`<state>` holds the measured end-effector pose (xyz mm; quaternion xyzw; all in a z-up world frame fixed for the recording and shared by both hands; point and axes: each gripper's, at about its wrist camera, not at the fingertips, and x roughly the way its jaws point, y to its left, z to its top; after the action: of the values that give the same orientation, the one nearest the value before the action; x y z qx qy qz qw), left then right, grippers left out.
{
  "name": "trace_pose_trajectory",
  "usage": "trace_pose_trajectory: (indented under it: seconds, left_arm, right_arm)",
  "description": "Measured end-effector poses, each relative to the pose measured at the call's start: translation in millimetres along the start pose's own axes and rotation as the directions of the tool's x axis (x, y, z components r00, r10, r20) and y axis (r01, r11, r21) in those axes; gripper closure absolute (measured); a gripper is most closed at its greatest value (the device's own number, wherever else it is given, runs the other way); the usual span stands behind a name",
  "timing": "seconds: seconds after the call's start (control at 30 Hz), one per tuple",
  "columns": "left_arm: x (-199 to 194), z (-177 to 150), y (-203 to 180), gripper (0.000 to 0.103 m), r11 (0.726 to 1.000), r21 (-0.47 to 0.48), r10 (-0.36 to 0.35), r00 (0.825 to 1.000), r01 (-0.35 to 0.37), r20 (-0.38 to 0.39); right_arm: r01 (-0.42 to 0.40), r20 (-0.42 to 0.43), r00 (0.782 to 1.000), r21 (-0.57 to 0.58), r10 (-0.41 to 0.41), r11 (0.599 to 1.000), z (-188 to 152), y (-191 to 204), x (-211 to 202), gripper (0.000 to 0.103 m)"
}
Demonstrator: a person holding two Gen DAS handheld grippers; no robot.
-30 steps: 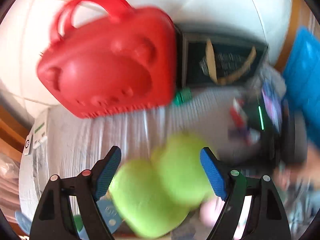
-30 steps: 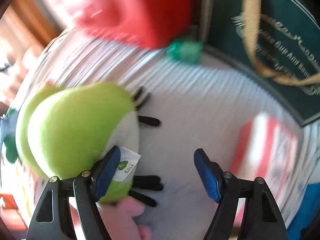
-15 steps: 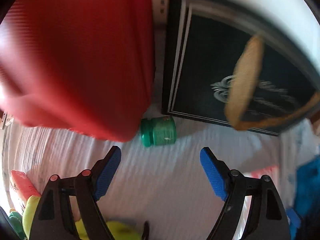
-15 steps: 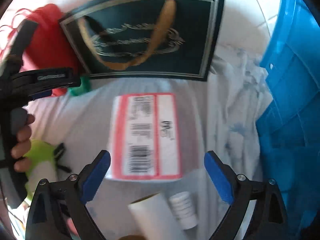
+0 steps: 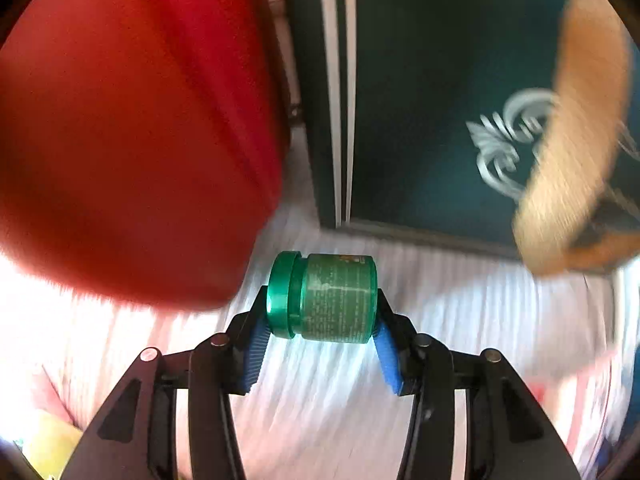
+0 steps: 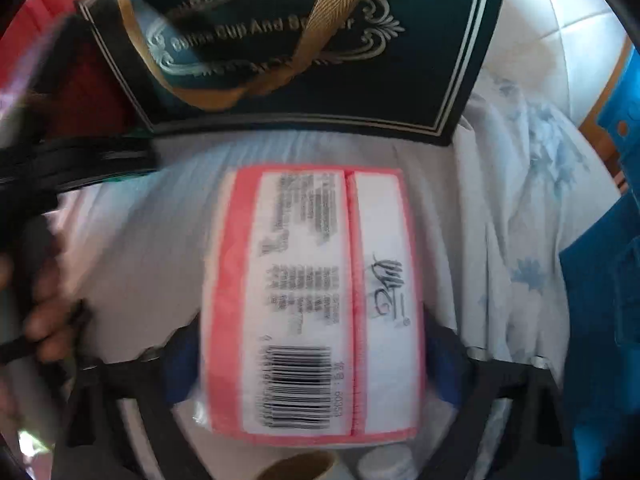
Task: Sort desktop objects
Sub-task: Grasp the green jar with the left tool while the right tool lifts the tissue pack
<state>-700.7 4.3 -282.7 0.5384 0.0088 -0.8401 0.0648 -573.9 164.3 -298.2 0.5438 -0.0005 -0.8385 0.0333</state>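
Striped white cloth (image 5: 352, 392) covered the tabletop where the left tongs (image 5: 320, 340) clamped a green jar (image 5: 324, 296) lying beside a red bag (image 5: 132, 132), while the right tongs (image 6: 312, 368) squeezed a pink-and-white packet (image 6: 312, 300) below a dark gift bag (image 6: 304, 40).

Lots cropped or smeared here

Red bag (image 5: 132, 128) runs off upper left; right claw (image 6: 312, 368) pads blurred behind the pink packet (image 6: 312, 304), print unreadable.

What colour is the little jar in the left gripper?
Green, lid and body, seen best in the left wrist view: jar.
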Motion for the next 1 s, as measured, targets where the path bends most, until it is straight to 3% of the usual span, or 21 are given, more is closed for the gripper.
trace_pose_trajectory:
  seconds: [0.17,0.33,0.43,0.53,0.77,1.0]
  left_arm:
    - [-38,-19,12,0.057,0.997,0.014,-0.074,0.997,0.074,-0.008]
    - [-112,-40,26,0.057,0.993,0.041,-0.117,0.987,0.113,0.109]
    - [-165,-62,44,0.057,0.989,0.042,-0.145,0.972,0.139,0.186]
    - [-222,-88,68,0.057,0.984,0.046,-0.18,0.946,0.174,0.269]
    - [-356,-166,93,0.057,0.986,0.066,-0.164,0.875,0.151,0.456]
    - [-437,-244,101,0.057,0.987,0.081,-0.159,0.81,0.137,0.564]
  right_arm:
    - [-0.039,0.056,0.998,0.022,0.038,0.999,-2,-6,-19,0.017]
    - [-0.023,0.172,0.985,-0.012,0.025,1.0,-8,2,-75,0.017]
    - [-0.02,0.274,0.961,-0.031,0.028,0.999,-15,10,-130,0.017]
    - [-0.042,0.346,0.937,-0.045,0.055,0.998,-28,17,-183,0.017]
    - [-0.066,0.485,0.869,-0.094,0.103,0.993,-88,37,-313,0.017]
    - [-0.021,0.584,0.807,-0.132,0.095,0.991,-158,39,-409,0.017]
